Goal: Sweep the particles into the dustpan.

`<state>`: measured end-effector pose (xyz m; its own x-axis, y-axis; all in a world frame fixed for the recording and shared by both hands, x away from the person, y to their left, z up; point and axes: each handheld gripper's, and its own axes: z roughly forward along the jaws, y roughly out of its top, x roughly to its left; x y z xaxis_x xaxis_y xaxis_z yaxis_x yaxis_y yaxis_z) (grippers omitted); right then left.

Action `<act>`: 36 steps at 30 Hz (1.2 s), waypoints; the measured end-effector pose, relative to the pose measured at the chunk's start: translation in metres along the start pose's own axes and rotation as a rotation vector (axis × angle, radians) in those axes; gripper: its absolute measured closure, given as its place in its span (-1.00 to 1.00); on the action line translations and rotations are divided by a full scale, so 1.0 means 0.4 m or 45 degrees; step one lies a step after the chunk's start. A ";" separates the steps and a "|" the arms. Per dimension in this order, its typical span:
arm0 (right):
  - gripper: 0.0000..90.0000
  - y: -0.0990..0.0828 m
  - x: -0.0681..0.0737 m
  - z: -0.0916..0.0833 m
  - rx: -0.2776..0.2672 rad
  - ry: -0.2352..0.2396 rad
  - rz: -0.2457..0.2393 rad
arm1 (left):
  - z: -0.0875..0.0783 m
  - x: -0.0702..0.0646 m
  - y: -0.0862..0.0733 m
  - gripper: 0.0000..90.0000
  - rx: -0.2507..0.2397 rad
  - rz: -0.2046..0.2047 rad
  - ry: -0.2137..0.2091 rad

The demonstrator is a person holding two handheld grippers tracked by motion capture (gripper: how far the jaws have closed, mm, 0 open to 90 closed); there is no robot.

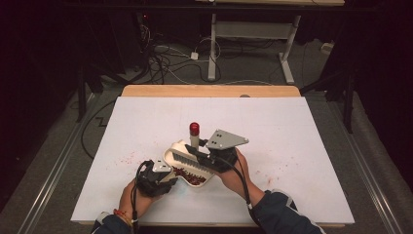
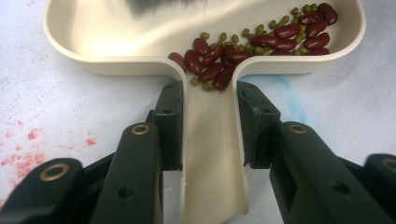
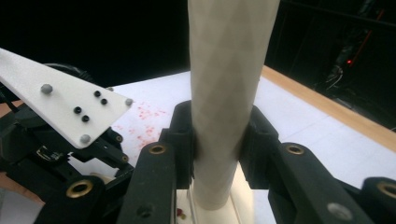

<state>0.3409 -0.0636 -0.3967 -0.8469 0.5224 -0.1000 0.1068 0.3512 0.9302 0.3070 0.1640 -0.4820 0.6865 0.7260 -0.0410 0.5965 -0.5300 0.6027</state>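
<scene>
A cream dustpan (image 1: 176, 147) lies on the white sheet near the table's middle, with red kidney beans (image 1: 189, 177) and small green beans (image 2: 259, 45) piled in it. My left gripper (image 1: 171, 175) is shut on the dustpan's handle (image 2: 212, 158), one jaw on each side of it. A brush has grey bristles (image 1: 187, 160) resting in the pan, and its pale handle (image 1: 194, 140) with a red cap (image 1: 194, 128) stands upright. My right gripper (image 1: 200, 155) is shut on that handle (image 3: 226, 93).
Red stains (image 1: 129, 158) speckle the white sheet left of the pan. The wooden table edge (image 1: 209, 90) runs along the far side. Cables (image 1: 165, 58) and a desk frame (image 1: 212, 48) lie on the floor beyond.
</scene>
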 end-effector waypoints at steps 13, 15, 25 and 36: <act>0.57 0.024 -0.081 -0.131 -0.053 -0.093 -0.013 | -0.002 0.002 0.000 0.41 0.000 0.005 -0.002; 0.57 0.024 -0.093 -0.152 -0.057 -0.109 -0.010 | -0.002 0.002 0.000 0.41 0.000 0.004 -0.002; 0.57 0.014 -0.129 -0.240 -0.055 -0.192 -0.018 | -0.003 0.002 0.001 0.41 0.003 0.009 0.000; 0.57 -0.022 -0.156 -0.319 -0.016 -0.240 -0.002 | -0.003 0.004 0.000 0.41 0.000 0.007 -0.003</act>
<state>0.3263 -0.1985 -0.3537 -0.7342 0.6587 -0.1647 0.0981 0.3429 0.9342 0.3075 0.1656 -0.4812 0.6906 0.7221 -0.0393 0.5925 -0.5339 0.6032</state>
